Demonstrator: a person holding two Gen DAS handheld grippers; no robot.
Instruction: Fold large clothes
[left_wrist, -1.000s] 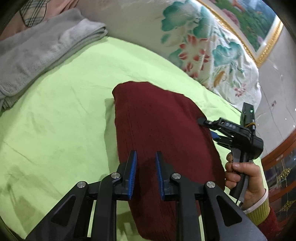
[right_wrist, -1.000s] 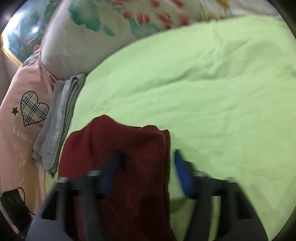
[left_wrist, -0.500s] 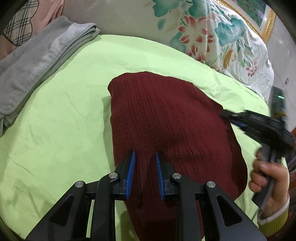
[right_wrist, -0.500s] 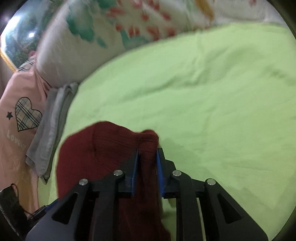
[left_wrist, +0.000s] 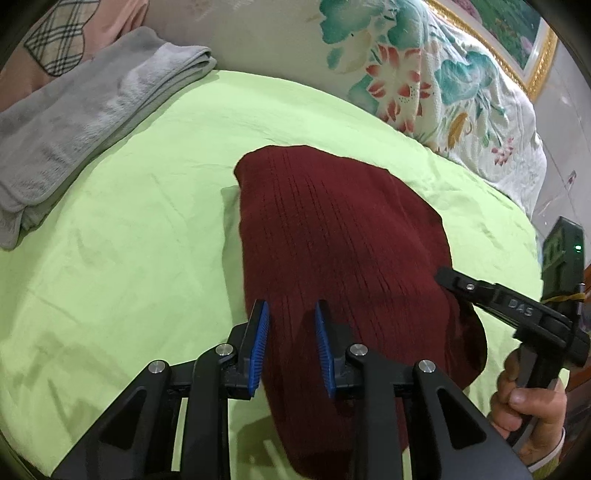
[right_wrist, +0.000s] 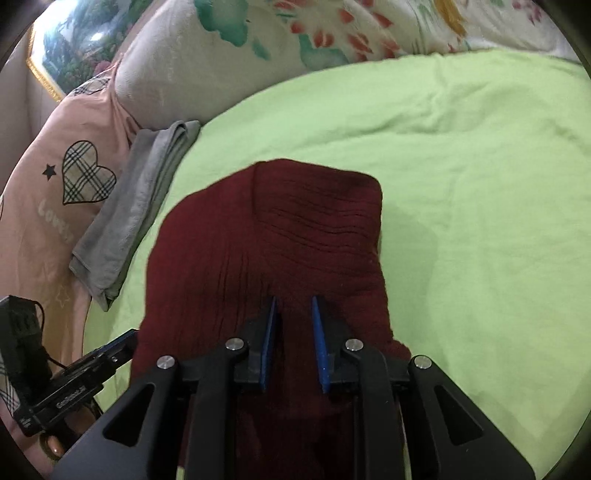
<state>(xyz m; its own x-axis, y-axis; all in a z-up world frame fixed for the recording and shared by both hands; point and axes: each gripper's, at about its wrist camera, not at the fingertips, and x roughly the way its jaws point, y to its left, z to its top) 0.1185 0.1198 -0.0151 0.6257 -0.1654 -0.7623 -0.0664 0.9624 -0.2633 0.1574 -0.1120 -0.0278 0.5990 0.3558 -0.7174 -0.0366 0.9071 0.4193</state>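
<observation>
A dark red ribbed sweater (left_wrist: 332, 229) lies folded on the green bedsheet (left_wrist: 129, 240). My left gripper (left_wrist: 290, 314) hovers over its near left corner. The jaws are opening, the blue pads do not press the knit, and fabric shows below the gap. My right gripper (right_wrist: 293, 306) is narrow, with a ridge of the sweater (right_wrist: 295, 229) pinched between its pads at the near edge. In the left wrist view the right gripper (left_wrist: 448, 277) reaches in at the sweater's right edge, held by a hand (left_wrist: 528, 398). The left gripper (right_wrist: 122, 343) shows at the lower left of the right wrist view.
A folded grey towel (left_wrist: 74, 122) lies on the sheet to the left of the sweater, also the grey towel (right_wrist: 136, 206) in the right wrist view. A floral quilt (left_wrist: 406, 74) bounds the far side. A pink pillow with a plaid heart (right_wrist: 85, 173) sits behind the towel.
The right gripper went from wide open around the sweater's edge to closed on it, then shifted with the fabric. The sweater now spreads further right. The left jaws widened slightly.
</observation>
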